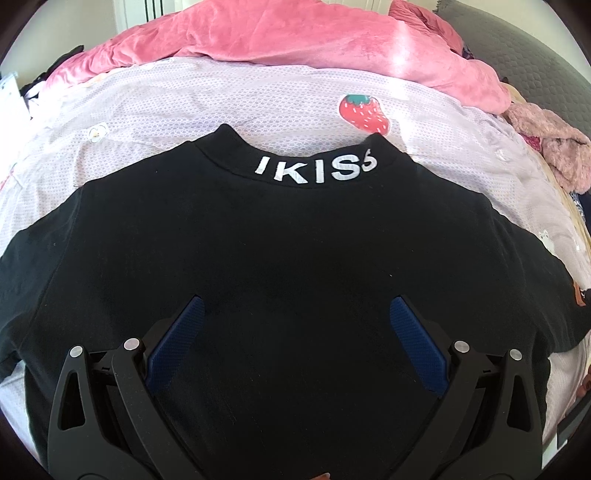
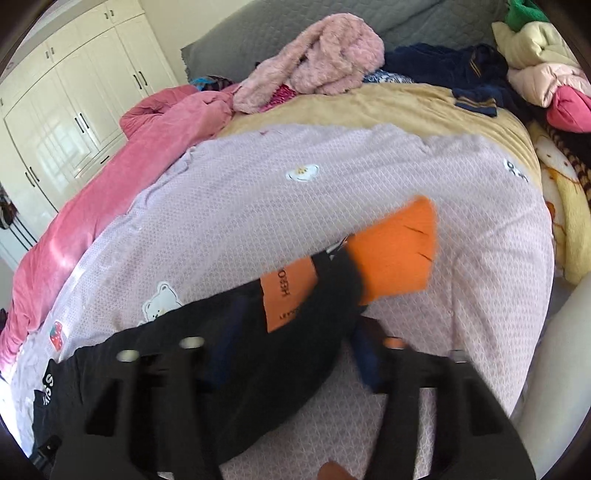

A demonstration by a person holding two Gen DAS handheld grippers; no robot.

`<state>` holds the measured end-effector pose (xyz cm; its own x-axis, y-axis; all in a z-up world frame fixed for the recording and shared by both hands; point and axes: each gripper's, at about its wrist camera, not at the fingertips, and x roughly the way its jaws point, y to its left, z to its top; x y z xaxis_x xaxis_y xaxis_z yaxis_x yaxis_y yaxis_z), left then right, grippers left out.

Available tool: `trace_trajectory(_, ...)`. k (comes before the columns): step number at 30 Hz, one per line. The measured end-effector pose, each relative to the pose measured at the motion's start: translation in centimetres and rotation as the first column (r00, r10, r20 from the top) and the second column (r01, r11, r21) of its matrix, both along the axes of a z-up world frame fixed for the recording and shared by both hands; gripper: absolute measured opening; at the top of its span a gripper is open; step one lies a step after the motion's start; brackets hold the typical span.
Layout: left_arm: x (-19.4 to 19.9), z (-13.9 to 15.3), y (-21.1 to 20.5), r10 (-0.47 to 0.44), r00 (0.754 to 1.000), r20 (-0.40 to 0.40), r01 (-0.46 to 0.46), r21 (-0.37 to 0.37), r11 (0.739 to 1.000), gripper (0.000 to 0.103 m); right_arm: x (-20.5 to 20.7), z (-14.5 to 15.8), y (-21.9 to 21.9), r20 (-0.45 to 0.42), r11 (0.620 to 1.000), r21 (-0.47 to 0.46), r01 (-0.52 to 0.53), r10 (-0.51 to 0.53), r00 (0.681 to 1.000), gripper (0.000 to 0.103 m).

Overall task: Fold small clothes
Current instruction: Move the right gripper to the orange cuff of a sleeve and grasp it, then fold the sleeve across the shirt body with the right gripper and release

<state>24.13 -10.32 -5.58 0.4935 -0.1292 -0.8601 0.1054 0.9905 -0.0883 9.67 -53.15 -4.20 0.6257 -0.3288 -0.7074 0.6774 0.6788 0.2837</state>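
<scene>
Lying flat on the lilac printed sheet of the bed is the black top, collar away from the left cam, white "IKISS" lettering across the neckband. Left gripper hangs over the garment's mid-back w/ its blue-padded fingers spread wide, released, nothing between them but the cloth beneath.

Right cam is blurred. Right gripper sits at the top's sleeve end, where an orange patch w/ dark lettering and an orange cuff show. Black sleeve cloth runs between the two dark-blue fingers, but the right one stands clear of the cloth w/ sheet showing in the gap; so not clenched on it as far as the blur lets me judge.

Behind: pink velvet quilt bunched along the far side of the bed, a fluffy pink garment, navy clothes, tan blanket, grey quilted headboard, cream wardrobe doors at left in the right view.
</scene>
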Motion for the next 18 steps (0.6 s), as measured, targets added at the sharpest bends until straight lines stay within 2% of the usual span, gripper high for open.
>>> trace_trajectory(2,0.1,-0.1,0.2,0.005,1.0,-0.002,-0.005,-0.011,1.0,0.095,0.3,0.7,0.6,0.015,0.999,-0.031,-0.032,0.032,0.999,0.014)
trace_trajectory(5,0.2,-0.1,0.6,0.01,1.0,0.002,-0.01,-0.033,0.999,0.095,1.3,2.4,2.4,0.058,0.992,-0.066,-0.103,0.107,0.993,0.009)
trace_trajectory(12,-0.1,1.1,2.1,0.026,1.0,0.01,-0.025,-0.075,0.997,0.095,5.3,6.8,8.7,0.145,0.953,-0.09,-0.289,0.299,0.943,0.009)
trace_trajectory(15,-0.4,1.9,3.0,0.026,0.999,0.02,-0.024,-0.091,0.996,0.095,6.7,8.0,11.1,0.167,0.94,-0.079,-0.331,0.34,0.925,0.009)
trace_trajectory(18,-0.7,2.7,4.4,0.049,0.998,0.027,-0.046,-0.112,0.993,0.095,7.9,8.8,14.1,0.212,0.916,-0.057,-0.397,0.399,0.892,0.009)
